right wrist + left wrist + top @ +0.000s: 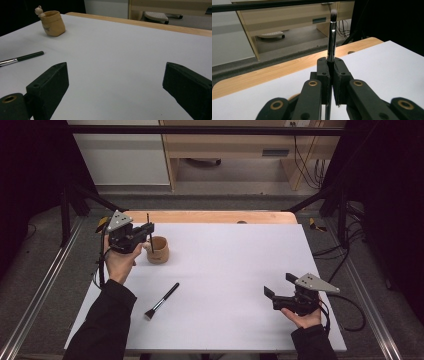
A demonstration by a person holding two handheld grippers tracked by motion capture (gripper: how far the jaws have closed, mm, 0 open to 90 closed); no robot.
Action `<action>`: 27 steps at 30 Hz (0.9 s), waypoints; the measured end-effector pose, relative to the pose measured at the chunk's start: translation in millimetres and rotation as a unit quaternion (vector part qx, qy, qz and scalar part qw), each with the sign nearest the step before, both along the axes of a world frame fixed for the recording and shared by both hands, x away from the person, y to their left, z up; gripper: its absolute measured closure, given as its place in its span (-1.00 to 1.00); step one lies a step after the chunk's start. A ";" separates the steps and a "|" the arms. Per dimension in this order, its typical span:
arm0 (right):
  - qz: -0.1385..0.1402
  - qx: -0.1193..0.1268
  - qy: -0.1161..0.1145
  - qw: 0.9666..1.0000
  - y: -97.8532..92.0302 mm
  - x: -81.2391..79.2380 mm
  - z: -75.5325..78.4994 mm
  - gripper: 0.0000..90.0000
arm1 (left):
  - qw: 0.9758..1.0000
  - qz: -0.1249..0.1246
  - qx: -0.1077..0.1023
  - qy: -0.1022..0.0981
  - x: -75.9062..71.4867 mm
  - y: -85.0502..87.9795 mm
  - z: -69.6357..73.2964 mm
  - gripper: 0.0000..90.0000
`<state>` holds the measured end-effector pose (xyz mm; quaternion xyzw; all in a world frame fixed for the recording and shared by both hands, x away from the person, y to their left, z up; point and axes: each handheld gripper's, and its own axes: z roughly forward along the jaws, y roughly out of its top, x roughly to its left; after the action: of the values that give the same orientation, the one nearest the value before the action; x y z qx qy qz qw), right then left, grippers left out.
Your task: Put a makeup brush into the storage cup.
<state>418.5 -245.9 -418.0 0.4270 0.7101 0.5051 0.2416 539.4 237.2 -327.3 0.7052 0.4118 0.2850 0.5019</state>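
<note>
My left gripper point(148, 231) is shut on a thin makeup brush point(148, 218) and holds it upright at the back left of the white table point(230, 265). In the left gripper view the brush point(332, 37) rises from the closed gripper point(331, 63), bristles on top. Its lower end hangs at the mouth of a small tan cup point(158, 251); I cannot tell whether it is inside. A second brush point(162, 301) with a black handle lies flat at the front left. My right gripper point(278, 284) stands open and holds nothing at the front right. Ahead of the right gripper point(116, 72) stand the cup point(53, 23) and the lying brush point(22, 58).
A strip of wooden tabletop point(210, 216) runs along the far edge of the white surface. Black frame bars point(80, 195) flank the table, and cables point(350, 320) trail at the right. A wooden cabinet point(235, 145) stands behind on the floor.
</note>
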 end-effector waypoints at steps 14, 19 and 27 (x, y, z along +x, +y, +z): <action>0.000 -0.002 0.000 1.000 0.2 0.7 -0.7 -0.84 | 1.000 0.014 -0.009 0.002 21.9 -2.5 -7.0 0.88; 0.001 -0.002 0.003 1.000 1.0 0.8 -1.2 -0.84 | 1.000 0.024 -0.008 0.002 29.7 -2.3 -8.8 0.88; 0.000 -0.002 0.003 1.000 1.1 1.2 -1.7 -0.84 | 1.000 0.028 -0.011 -0.004 40.2 -5.8 -15.3 0.88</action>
<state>419.7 -244.8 -419.7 0.4286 0.7117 0.5021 0.2403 579.7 231.4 -342.6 0.6866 0.4327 0.2969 0.5033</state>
